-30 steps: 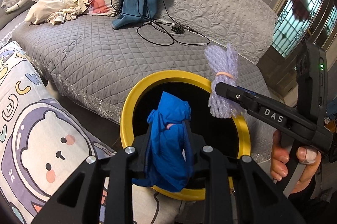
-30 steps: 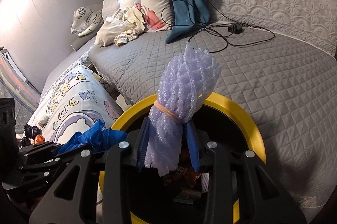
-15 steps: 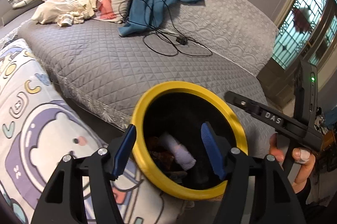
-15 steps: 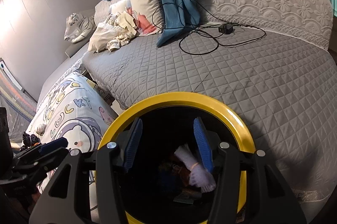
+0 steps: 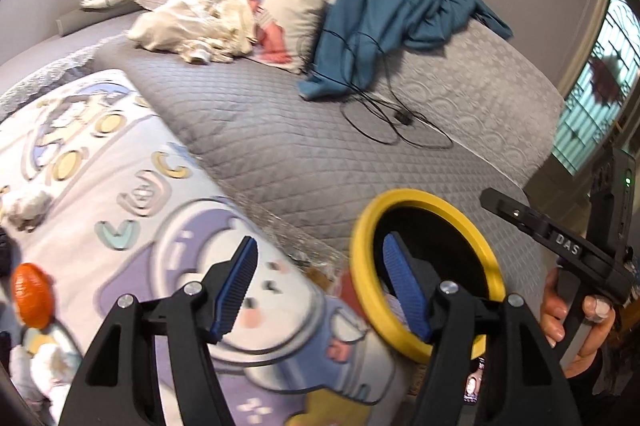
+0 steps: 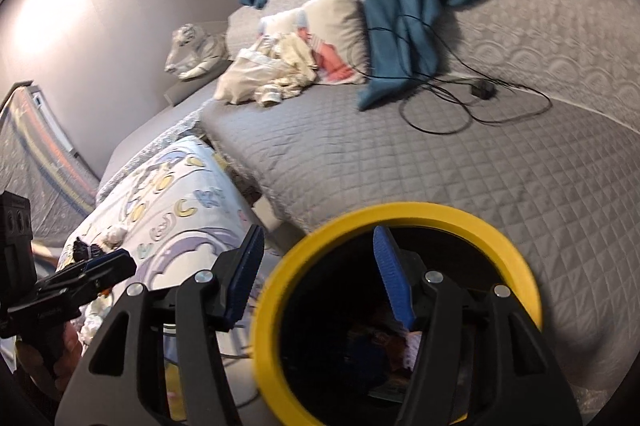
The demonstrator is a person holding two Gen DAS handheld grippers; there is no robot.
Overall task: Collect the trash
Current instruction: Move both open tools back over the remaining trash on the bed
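A: Any text? We read "DAS" in white letters on the black bar of the right gripper (image 5: pixel 505 203), seen from the left wrist view.

B: Agreed. And the cartoon quilt (image 5: pixel 132 185)?

A: Big pastel letters printed on it; we make out a "C" and a "V" in the left wrist view, the rest too blurred.

B: Nothing else readable for us.
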